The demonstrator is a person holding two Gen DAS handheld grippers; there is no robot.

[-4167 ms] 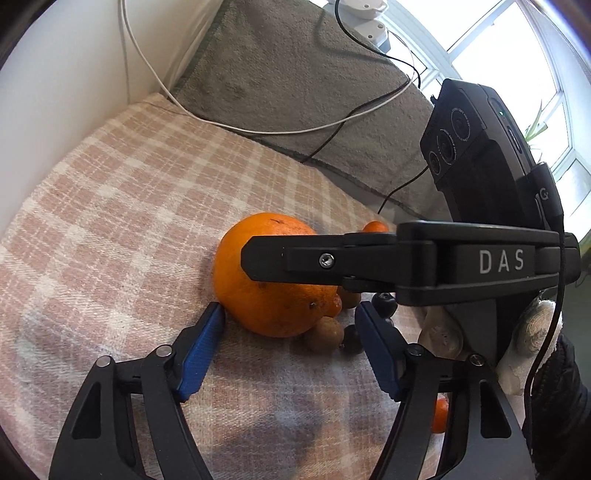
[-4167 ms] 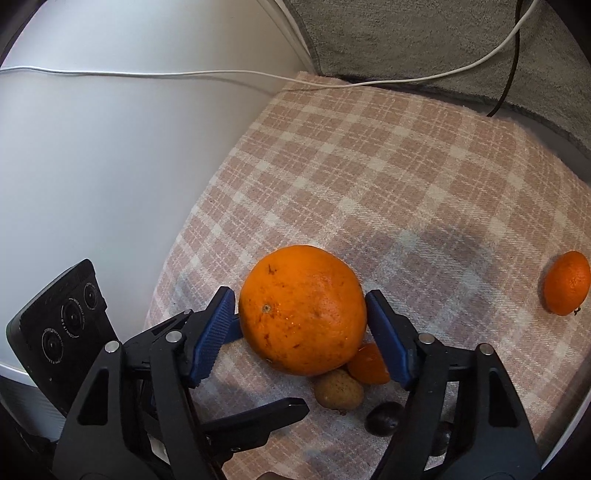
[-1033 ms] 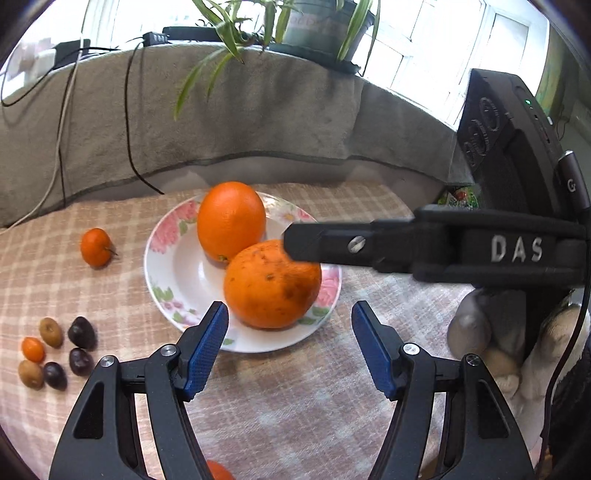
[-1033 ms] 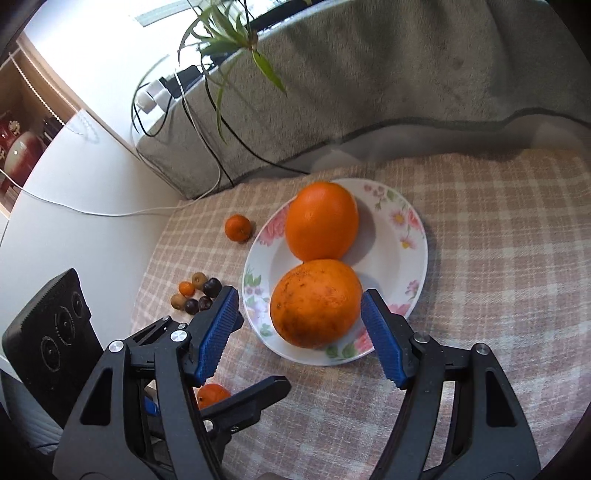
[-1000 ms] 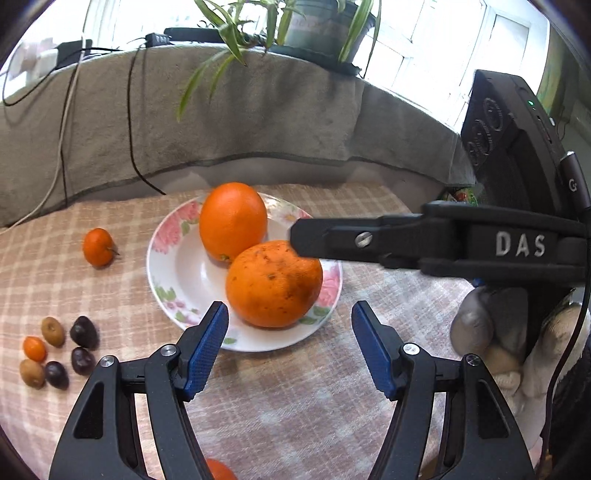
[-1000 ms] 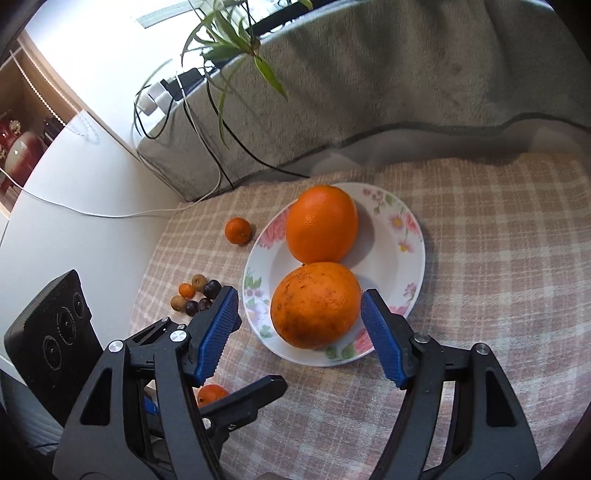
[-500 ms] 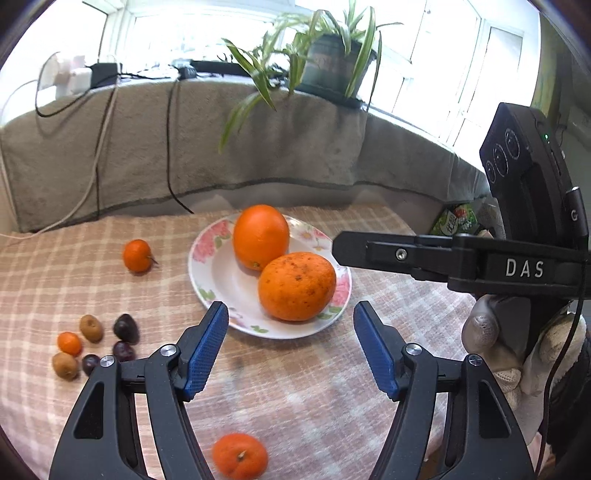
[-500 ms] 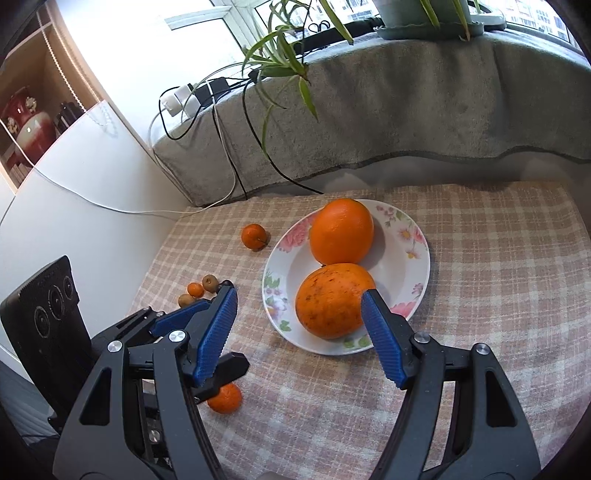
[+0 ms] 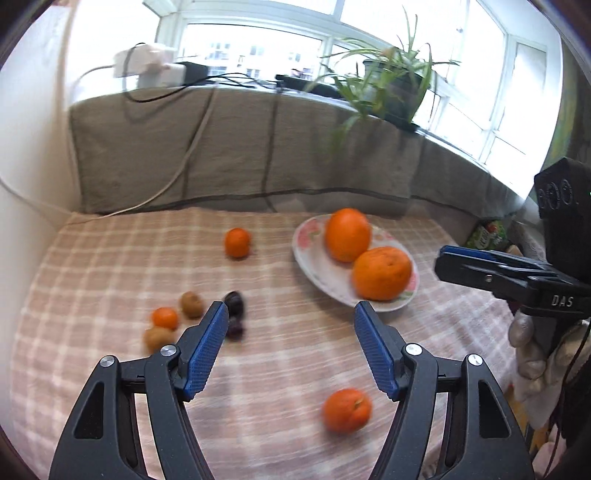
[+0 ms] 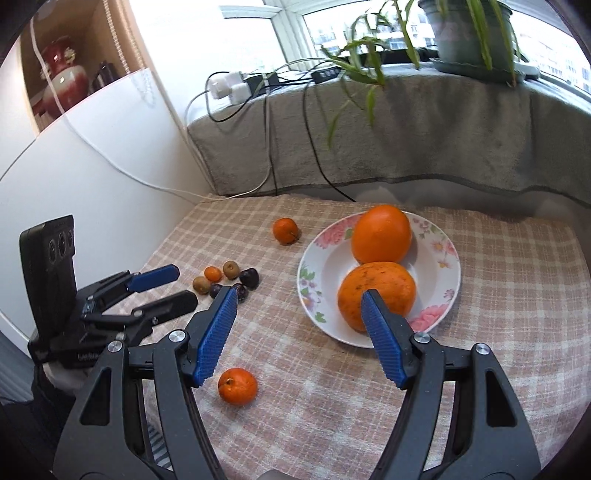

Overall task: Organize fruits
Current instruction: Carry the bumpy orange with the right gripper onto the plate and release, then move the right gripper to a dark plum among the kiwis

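Two big oranges lie on a flowered white plate on the checked cloth. One mandarin sits left of the plate, another lies near the front. A cluster of small fruits, orange, brown and dark, lies further left. My right gripper is open and empty, drawn back from the plate. My left gripper is open too, hovering over bare cloth between the small fruits and the plate, with a mandarin below it.
A grey cloth-covered sill runs along the back with a potted plant, power strip and hanging cables. A white wall borders the table on the left. A gloved hand holds the other gripper at the right.
Both grippers pulled back and up from the plate, leaving the second orange on it. The left view swung left, bringing the small fruits and front mandarin into fuller view.
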